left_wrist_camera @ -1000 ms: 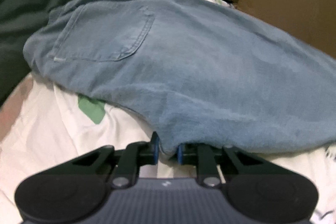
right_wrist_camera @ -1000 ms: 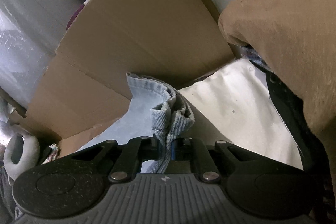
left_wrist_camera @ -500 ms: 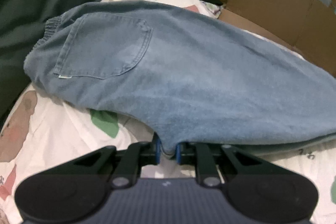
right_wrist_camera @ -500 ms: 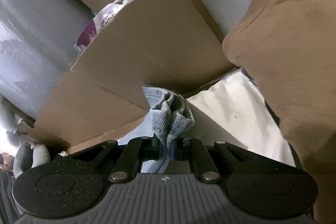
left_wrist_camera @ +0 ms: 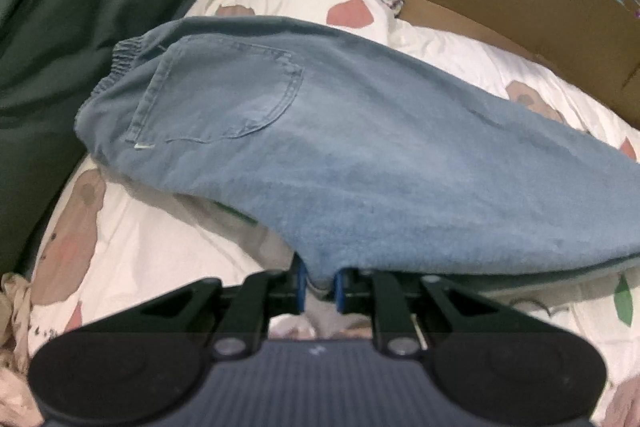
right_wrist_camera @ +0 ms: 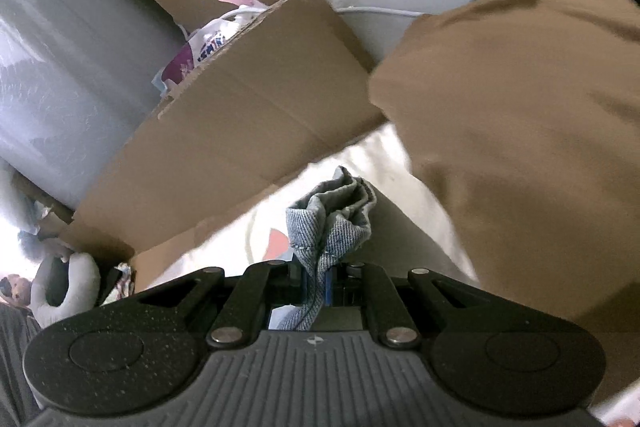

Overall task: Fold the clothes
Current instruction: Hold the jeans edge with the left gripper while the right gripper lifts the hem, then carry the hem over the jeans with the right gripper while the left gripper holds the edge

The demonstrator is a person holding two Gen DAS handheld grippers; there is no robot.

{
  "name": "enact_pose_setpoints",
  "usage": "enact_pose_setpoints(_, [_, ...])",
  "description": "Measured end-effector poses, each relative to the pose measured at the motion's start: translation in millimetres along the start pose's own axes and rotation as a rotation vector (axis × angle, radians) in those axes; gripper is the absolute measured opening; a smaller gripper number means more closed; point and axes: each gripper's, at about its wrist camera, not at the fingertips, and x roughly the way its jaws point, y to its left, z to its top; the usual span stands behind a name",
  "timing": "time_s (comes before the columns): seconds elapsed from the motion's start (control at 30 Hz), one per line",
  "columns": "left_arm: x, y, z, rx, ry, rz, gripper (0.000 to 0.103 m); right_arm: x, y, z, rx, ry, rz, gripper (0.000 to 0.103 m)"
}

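I hold the jeans (left_wrist_camera: 360, 155) at two places, one in each gripper. My left gripper (left_wrist_camera: 319, 285) is closed nearly all the way on a fold of the lower edge at the crotch side of the seat; the blue pads (left_wrist_camera: 302, 283) press the denim from both sides. My right gripper (right_wrist_camera: 318, 285) is clamped almost fully shut on a bunched wad of denim (right_wrist_camera: 332, 219) with a stitched hem, which I take to be the leg end. In the left view the jeans lie ahead of and above my fingers, over the printed bed sheet (left_wrist_camera: 140, 247), pocket (left_wrist_camera: 224, 95) side up. The long axis runs from the elastic waistband (left_wrist_camera: 120, 67) at upper left across to the right edge of that view, so the legs trail toward my right hand. The waistband end is nearer my left hand and sits close to the dark green cloth (left_wrist_camera: 80, 7); the leg end is the right hand's alone. In the right view a cardboard sheet (right_wrist_camera: 248, 131) stands just behind the held wad and a brown garment (right_wrist_camera: 520, 147) hangs close on its right. I judge the coming fold to be a lengthwise one: the right hand must carry the leg end along this axis toward the waistband, while the left hand anchors the seat.
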Motion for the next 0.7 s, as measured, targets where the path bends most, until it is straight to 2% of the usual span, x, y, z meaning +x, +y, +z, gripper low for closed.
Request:
enact_pose_setpoints(0.07, [-6.3,1.1,-4.7,0.002,0.006,-0.004,0.013,-22.3,-13.5,-4.7,0.014,0.003,-0.012,0.007])
enact_pose_setpoints(0.1, [-8.8,1.5,-6.5,0.005,0.008,-0.006,0.013,-35.5,-32.4,13.2,0.022,0.002,-0.02,0.007])
enact_pose_setpoints(0.13, [-12.0,1.0,-9.1,0.014,0.011,-0.008,0.013,-43.4,-38.0,15.7,0.029,0.001,-0.027,0.007])
enact_pose_setpoints(0.2, [-18.3,0.2,-14.1,0.03,0.016,-0.014,0.013,-60.6,-39.2,0.0,0.034,0.001,-0.041,0.007])
enact_pose_setpoints(0.27, [-23.2,1.3,-17.6,0.032,0.02,-0.023,0.013,-63.0,-35.6,7.9,0.033,-0.002,-0.05,0.006])
enact_pose_setpoints(0.4, [-29.2,3.6,-20.5,0.029,0.024,-0.04,0.013,-106.4,-48.1,1.3,0.034,-0.007,-0.067,0.007])
enact_pose_setpoints(0.7, [-38.6,12.4,-33.8,0.037,0.036,-0.068,0.013,-173.4,-71.3,-18.0,0.036,-0.008,-0.11,0.006])
